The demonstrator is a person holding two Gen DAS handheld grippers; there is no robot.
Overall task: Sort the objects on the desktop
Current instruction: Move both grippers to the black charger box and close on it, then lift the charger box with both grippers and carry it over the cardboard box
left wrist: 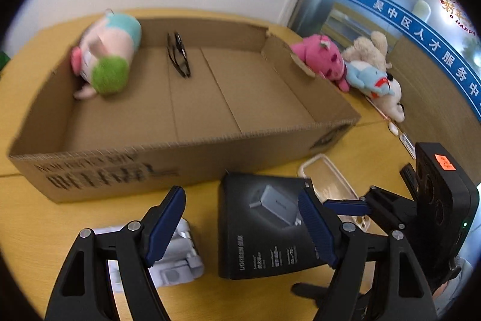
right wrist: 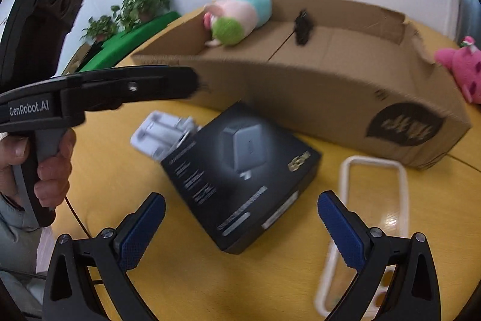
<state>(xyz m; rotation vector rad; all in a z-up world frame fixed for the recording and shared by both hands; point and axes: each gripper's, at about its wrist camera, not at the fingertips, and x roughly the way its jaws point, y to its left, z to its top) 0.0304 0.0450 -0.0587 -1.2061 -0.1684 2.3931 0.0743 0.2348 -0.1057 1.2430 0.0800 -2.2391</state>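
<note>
Both tongs, left [left wrist: 240, 227] and right [right wrist: 240, 230], are hanging spread over one black charger box [right wrist: 240, 173] on the tabletop [right wrist: 186, 260]; one plush [left wrist: 103, 62] and one pair of sunglasses [left wrist: 179, 54] are lying in the cardboard box [left wrist: 120, 167].

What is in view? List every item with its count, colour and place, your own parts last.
Cardboard box: 1, brown, back of table.
Plush toy: 1, pink, blue, green, in the box's left end.
Glasses: 1, black, inside box.
Charger box: 1, black, before cardboard box.
White tray: 1, left of charger box.
Phone case: 1, cream, right of charger box.
Plush toys: several, pink, beige, blue, white, right of cardboard box.
Plants: green, far left.
Table: 1, yellow.
Left gripper: open.
Right gripper: open.
</note>
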